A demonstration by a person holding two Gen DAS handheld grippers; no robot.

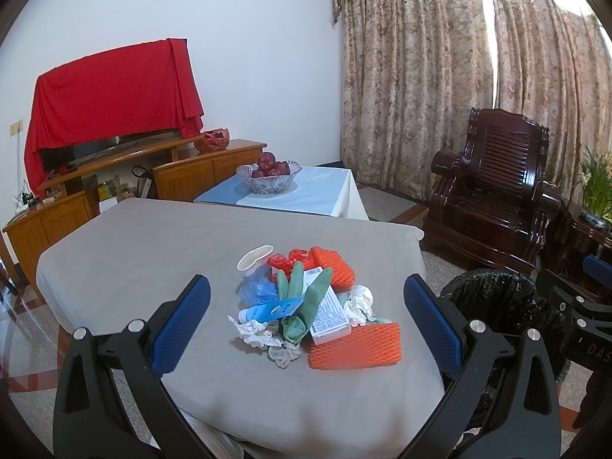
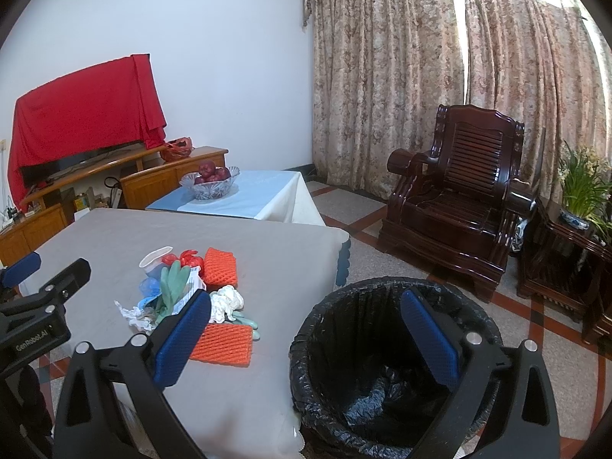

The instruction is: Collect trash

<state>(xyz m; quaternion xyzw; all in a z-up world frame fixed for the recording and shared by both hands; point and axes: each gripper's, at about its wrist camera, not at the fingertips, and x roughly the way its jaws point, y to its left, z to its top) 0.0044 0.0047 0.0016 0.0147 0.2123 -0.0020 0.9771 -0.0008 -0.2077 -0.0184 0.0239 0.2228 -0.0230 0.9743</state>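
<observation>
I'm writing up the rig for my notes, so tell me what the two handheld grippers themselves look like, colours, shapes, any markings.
Both look alike: the left gripper and right gripper have matte black plastic bodies with triangular cut-outs, silver round bolt heads, and two fingers faced with blue textured pads. Seen from the other camera, the left one's body carries white "GenRobot.AI" lettering, and the right one's shows partial letters "DAS". No cables or sleeves are visible.

We see our right gripper (image 2: pixel 306 329) with its fingers (image 2: pixel 183 338) wide apart, holding nothing. A black trash bin (image 2: pixel 382 375) stands just beside the counter (image 2: pixel 267 260). A pile of trash (image 2: pixel 199 298) lies on the counter.
</observation>
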